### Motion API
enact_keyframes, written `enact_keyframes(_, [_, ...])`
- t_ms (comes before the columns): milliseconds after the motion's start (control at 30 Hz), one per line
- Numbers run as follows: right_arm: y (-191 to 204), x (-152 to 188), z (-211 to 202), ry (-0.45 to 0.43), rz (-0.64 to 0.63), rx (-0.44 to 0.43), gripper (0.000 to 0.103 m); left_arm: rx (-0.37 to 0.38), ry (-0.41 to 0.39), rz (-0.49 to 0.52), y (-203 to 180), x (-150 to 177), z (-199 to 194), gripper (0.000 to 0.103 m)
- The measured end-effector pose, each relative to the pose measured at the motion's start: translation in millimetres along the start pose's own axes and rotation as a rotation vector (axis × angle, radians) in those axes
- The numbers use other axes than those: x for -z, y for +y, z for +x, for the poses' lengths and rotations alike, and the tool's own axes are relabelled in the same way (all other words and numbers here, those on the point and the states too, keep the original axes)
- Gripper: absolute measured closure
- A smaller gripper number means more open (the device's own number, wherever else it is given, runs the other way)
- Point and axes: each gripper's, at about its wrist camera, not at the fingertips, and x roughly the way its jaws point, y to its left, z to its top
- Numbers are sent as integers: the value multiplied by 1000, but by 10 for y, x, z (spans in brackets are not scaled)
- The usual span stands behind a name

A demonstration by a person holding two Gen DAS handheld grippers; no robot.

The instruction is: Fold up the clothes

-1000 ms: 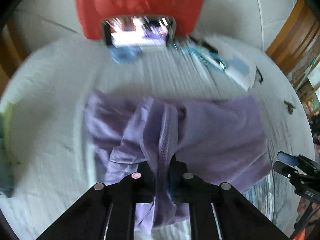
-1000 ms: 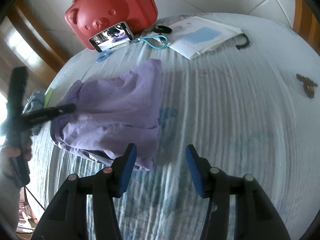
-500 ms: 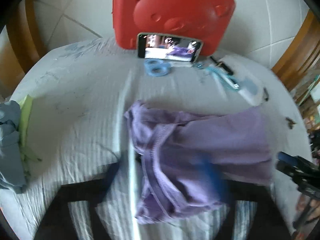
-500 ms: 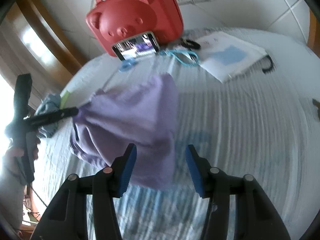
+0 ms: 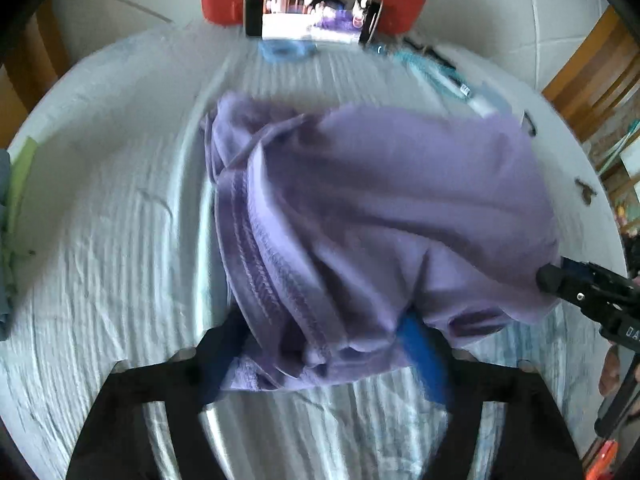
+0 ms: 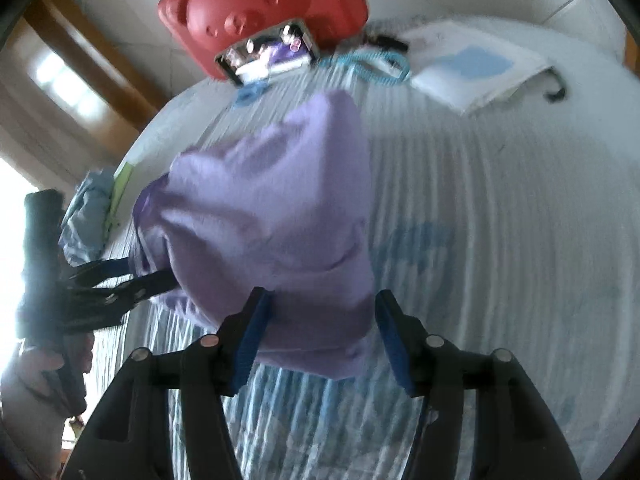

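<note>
The striped bed (image 6: pixel 500 208) carries the bunched purple garment (image 5: pixel 380 208), lying between both tongs. Left tongs (image 5: pixel 320 360) have just been closing around its seam, not yet pinching; right tongs (image 6: pixel 320 336) released. Pinch hems, spread flat.

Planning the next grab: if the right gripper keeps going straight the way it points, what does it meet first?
Most likely the purple garment: its near edge already lies between the open jaws of the right gripper, with the striped sheet under it. Depth is hard to judge through the fisheye.
</note>
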Motion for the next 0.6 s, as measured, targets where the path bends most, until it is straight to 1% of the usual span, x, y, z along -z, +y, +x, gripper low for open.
enact_keyframes(33, [33,24,45,13,-28,5,60,-8,2,21,-11,-14,-14,49])
enact_keyframes(67, [68,33,56,21,-50,19,84,-13,0,38,-17,-41,-59,61])
enact_keyframes(100, [100,42,61,27,-68,30,86,-47,-26,67,-36,-67,-157,64])
enact_keyframes(133, [99,50,14,18,-56,23,89,-97,-65,105,-63,-93,-283,66])
enact_keyframes(167, [85,61,-38,9,-39,18,89,-144,-94,129,-66,-119,-404,66])
enact_keyframes(200, [49,74,-62,13,-26,33,89,-170,-103,134,-35,-141,-469,66])
enact_keyframes(233, [14,86,-80,20,-14,46,89,-181,-88,131,20,-156,-475,66])
enact_keyframes(267, [-8,99,-57,45,-17,41,88,-185,-55,124,91,-157,-431,66])
enact_keyframes(300, [-23,117,-27,81,-15,19,82,-182,-30,115,146,-153,-390,66])
enact_keyframes(333, [-13,133,-53,89,-20,16,72,-165,-17,98,200,-145,-372,61])
enact_keyframes(367, [-2,147,-87,94,-25,14,68,-140,-15,75,248,-135,-386,46])
enact_keyframes(400, [12,153,-181,72,-35,18,63,-107,-27,48,289,-137,-440,31])
enact_keyframes(433, [21,157,-276,49,-43,21,59,-55,-53,17,330,-160,-530,8])
enact_keyframes(467, [-7,152,-377,18,-30,16,55,0,-83,-13,361,-193,-627,4])
enact_keyframes(500, [-37,104,-420,-2,-15,15,50,42,-109,-41,382,-245,-705,4])
enact_keyframes(533, [-68,56,-462,-22,1,14,49,78,-134,-69,403,-309,-772,4])
enact_keyframes(567, [-93,3,-496,-41,14,15,49,82,-148,-81,396,-390,-775,4])
enact_keyframes(600, [-81,-83,-469,-47,15,28,49,64,-155,-80,369,-480,-733,4])
